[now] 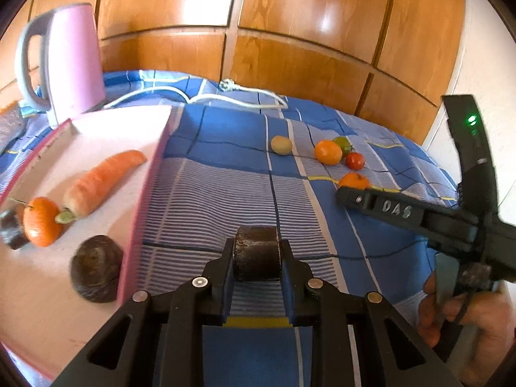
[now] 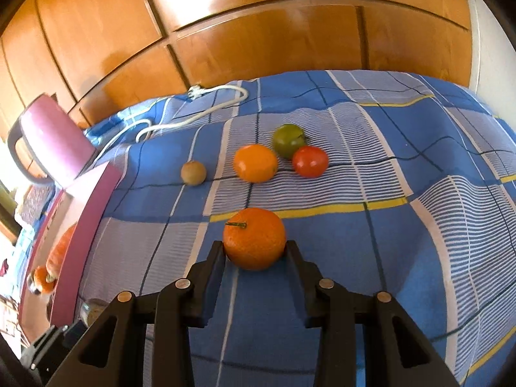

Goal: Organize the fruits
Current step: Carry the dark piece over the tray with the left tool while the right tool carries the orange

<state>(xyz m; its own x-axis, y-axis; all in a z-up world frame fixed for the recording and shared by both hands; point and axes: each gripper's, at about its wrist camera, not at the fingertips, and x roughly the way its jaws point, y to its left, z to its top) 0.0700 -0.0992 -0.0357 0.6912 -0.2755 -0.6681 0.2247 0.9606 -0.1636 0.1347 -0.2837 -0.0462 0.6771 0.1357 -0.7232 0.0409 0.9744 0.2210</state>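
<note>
My left gripper (image 1: pixel 257 251) is shut on a dark brown fruit (image 1: pixel 257 253), held above the blue checked cloth just right of a pink box (image 1: pixel 151 174). In the box lie a carrot (image 1: pixel 100 182), a mandarin (image 1: pixel 42 221) and a dark round fruit (image 1: pixel 95 267). My right gripper (image 2: pixel 254 246) is shut on a mandarin (image 2: pixel 254 238) that rests on the cloth; it also shows in the left wrist view (image 1: pixel 353 180). Beyond it lie an orange (image 2: pixel 255 163), a green tomato (image 2: pixel 288 139), a red tomato (image 2: pixel 310 161) and a kiwi (image 2: pixel 193 172).
A pink kettle (image 1: pixel 69 61) stands behind the box, with its white cord (image 1: pixel 225 95) along the cloth's far edge. Wooden cabinet doors (image 1: pixel 290 32) rise behind. The cloth (image 2: pixel 419 242) covers the whole surface.
</note>
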